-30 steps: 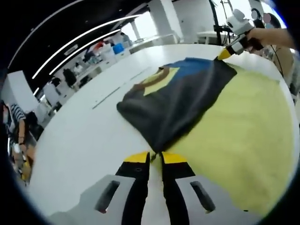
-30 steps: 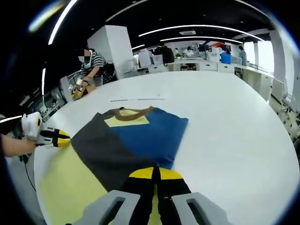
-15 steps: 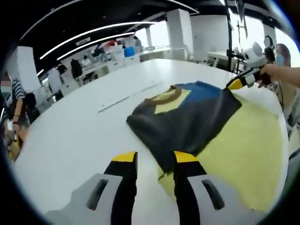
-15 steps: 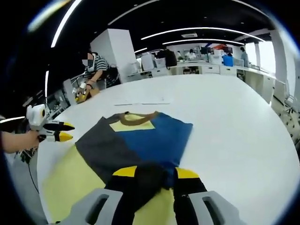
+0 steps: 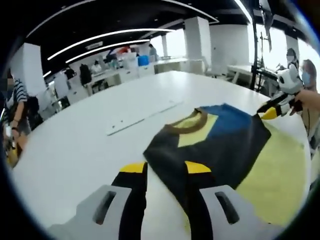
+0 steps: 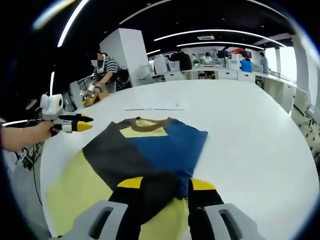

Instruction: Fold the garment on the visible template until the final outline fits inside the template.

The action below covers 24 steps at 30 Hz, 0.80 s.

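Note:
The folded garment (image 5: 215, 145), dark grey and blue with a yellow patch and a brown collar, lies flat and partly over the yellow template (image 5: 272, 172) on the white table. My left gripper (image 5: 165, 170) is open, its jaws spread over the garment's near corner without clamping it. Open too is my right gripper (image 6: 166, 185), and the garment's (image 6: 150, 150) dark near edge lies loose between its jaws. In the right gripper view, the left gripper (image 6: 82, 123) hovers open, left of the cloth and off the template (image 6: 75, 192). In the left gripper view, a hand holds the right gripper (image 5: 274, 109) at the garment's far right corner.
A thin pale strip (image 5: 145, 117) lies on the round white table (image 6: 250, 130) beyond the collar. A person in a striped shirt (image 6: 104, 67) works at the table's far left edge. Desks and other people fill the background.
Both grippers were shut on the garment's edge a second ago; both have opened and let it go. The left gripper has lifted back from the cloth, which now lies flat.

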Each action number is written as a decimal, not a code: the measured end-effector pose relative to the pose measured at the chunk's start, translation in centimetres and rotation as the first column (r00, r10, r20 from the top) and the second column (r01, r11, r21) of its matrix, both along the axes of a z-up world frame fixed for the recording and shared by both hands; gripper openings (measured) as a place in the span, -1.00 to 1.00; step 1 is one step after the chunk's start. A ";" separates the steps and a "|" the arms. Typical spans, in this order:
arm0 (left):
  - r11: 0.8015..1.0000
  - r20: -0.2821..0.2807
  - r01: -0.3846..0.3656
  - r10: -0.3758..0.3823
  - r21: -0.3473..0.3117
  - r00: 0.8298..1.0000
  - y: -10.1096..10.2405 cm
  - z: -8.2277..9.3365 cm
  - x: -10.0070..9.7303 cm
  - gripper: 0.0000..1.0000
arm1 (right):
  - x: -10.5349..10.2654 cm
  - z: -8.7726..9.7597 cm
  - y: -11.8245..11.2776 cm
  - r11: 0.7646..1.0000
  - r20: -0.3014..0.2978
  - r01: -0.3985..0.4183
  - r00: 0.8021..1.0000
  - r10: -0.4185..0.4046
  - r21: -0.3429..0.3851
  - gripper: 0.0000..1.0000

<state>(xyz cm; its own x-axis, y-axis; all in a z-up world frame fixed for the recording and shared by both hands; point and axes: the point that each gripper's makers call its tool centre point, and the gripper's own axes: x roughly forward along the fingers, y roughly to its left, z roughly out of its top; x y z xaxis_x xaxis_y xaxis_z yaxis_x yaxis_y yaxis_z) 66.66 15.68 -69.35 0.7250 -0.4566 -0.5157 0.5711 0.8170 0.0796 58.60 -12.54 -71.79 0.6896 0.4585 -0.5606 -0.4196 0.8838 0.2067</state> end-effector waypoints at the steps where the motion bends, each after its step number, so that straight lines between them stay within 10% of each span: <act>1: 1.000 -0.013 -0.009 0.009 -0.007 1.000 0.0 -0.4 0.2 -0.50 | -0.1 0.0 0.0 1.000 -0.002 -0.003 1.000 0.003 0.000 -0.36; 24: 0.999 -0.042 -0.022 0.024 0.037 0.999 -1.4 -3.6 4.9 -0.69 | 0.3 -1.2 0.8 0.999 0.002 -0.041 0.999 0.041 -0.020 -0.32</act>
